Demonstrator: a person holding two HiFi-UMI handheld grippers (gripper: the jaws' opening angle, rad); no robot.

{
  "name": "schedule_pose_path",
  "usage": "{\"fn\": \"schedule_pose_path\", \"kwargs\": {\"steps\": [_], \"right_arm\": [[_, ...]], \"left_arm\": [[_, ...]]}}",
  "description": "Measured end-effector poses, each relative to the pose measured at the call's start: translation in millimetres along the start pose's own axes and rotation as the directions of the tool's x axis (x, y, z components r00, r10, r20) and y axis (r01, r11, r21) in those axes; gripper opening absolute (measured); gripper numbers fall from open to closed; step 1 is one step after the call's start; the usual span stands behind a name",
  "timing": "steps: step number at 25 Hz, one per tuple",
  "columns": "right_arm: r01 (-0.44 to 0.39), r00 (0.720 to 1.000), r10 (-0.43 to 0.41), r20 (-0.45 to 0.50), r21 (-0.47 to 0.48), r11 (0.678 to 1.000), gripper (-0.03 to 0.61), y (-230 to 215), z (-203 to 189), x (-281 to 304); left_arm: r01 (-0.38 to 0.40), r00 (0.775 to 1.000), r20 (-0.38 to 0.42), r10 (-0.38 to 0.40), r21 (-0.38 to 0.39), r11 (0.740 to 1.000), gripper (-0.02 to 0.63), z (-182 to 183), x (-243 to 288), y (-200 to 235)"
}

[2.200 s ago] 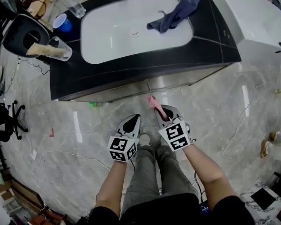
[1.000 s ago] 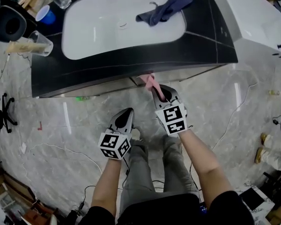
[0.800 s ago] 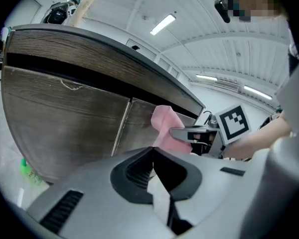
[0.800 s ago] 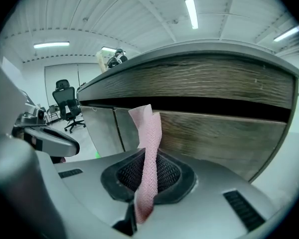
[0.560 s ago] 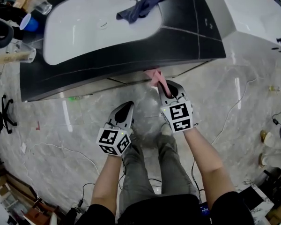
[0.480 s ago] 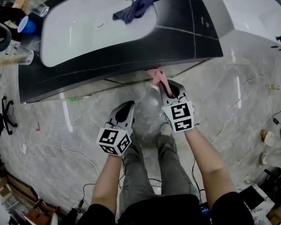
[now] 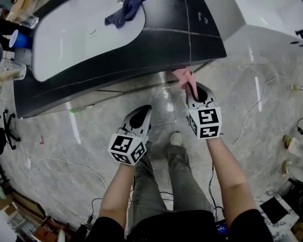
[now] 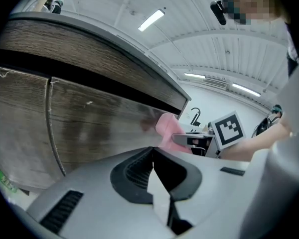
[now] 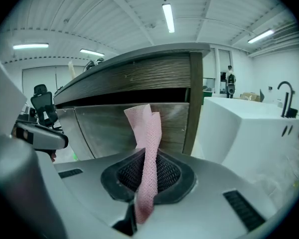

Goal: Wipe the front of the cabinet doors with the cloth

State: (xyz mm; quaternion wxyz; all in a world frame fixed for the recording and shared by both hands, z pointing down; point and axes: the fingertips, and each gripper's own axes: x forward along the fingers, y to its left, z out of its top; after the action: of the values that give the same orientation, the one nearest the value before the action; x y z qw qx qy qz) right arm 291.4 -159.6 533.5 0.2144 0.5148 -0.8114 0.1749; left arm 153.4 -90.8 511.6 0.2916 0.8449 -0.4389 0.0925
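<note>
Wiping stroke carried to the right end of the cabinet front.

Held low and idle near the knees: left tool [image 7: 144,112], jaws pressed together on nothing. Just ahead, right tool [image 7: 193,88] clamped tight on a pink knitted cloth [image 7: 184,76], apparently set against the grey wood-grain cabinet door [image 9: 104,128] near its right corner, slid there from the middle seam within the past second. Suggests the right door is nearly covered, with the left door likely still to do. Above, black desk [image 7: 182,34] with a dark blue rag [image 7: 129,4] in its white basin.
</note>
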Motion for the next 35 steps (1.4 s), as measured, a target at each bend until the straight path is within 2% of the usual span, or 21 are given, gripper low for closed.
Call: {"fn": "schedule_pose_path", "kwargs": {"steps": [6,10,15,24,35], "right_arm": [[0.042,0.999,-0.042,-0.008,0.018,0.999,0.043,-25.6,-7.4,-7.4],[0.038,0.999,-0.038,-0.008,0.032,0.999,0.043,-16.4,-11.2,-18.6],[-0.047,0.999,0.047,-0.004,-0.014,0.999,0.043,32.9,-15.2,-23.3],[-0.179,0.983,0.176,-0.059,-0.058,0.982,0.043,130.3,-32.3,4.5],[-0.287,0.955,0.274,-0.111,-0.138,0.948,0.043,217.0,-42.3,57.7]], "left_arm": [[0.059,0.998,-0.003,-0.059,-0.010,0.998,0.008,0.1,19.1,-18.5],[0.066,0.998,-0.007,-0.066,-0.033,0.997,0.008,-2.8,17.4,-18.1],[0.052,0.999,-0.013,-0.053,-0.046,0.998,0.008,-5.5,2.4,-3.5],[-0.035,0.999,-0.029,0.034,-0.029,0.999,0.008,-20.1,-48.1,51.5],[-0.068,0.994,-0.093,0.065,-0.027,0.997,0.008,-42.9,-88.6,101.7]]}}
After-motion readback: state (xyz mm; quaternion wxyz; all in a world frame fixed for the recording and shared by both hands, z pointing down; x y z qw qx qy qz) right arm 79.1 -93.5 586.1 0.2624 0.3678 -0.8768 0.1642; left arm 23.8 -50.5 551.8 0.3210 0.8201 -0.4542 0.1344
